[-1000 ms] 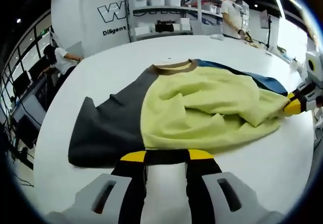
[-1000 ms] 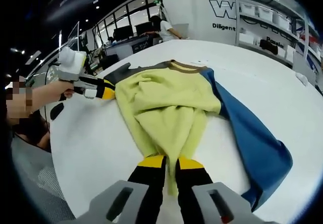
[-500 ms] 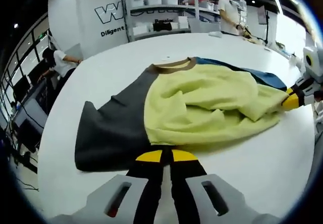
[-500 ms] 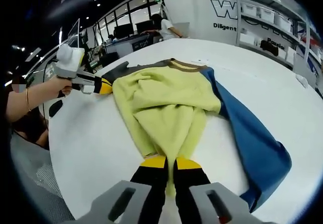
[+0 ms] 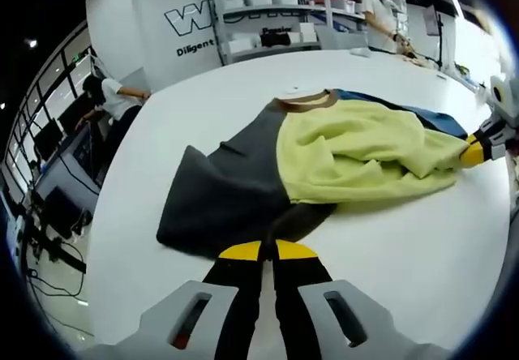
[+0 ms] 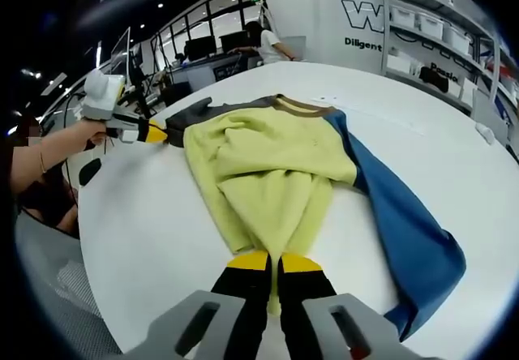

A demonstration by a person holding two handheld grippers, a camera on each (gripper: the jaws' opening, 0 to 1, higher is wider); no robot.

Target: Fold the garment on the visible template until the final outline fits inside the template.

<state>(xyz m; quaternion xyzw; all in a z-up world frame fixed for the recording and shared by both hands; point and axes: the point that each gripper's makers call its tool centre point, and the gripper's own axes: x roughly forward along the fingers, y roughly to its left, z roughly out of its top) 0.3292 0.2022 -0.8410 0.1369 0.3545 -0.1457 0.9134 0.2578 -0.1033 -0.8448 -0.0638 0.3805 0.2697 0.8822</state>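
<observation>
In the left gripper view, the left gripper point(image 5: 268, 251) has its jaws pressed together on the dark grey edge of the sweatshirt point(image 5: 324, 161). In the right gripper view, the right gripper point(image 6: 267, 261) is clamped on a bunched fold of the yellow-green front.

The garment lies on the white table point(image 6: 146, 246), grey sleeve out to one side, blue sleeve to the other, the yellow panel rumpled between. No template outline can be made out. The fold looks only begun: both sleeves remain spread and the body is unfolded.

Its long axis runs away from the right gripper, the brown collar point(image 6: 298, 107) pointing toward the far shelving point(image 6: 438, 48).
</observation>
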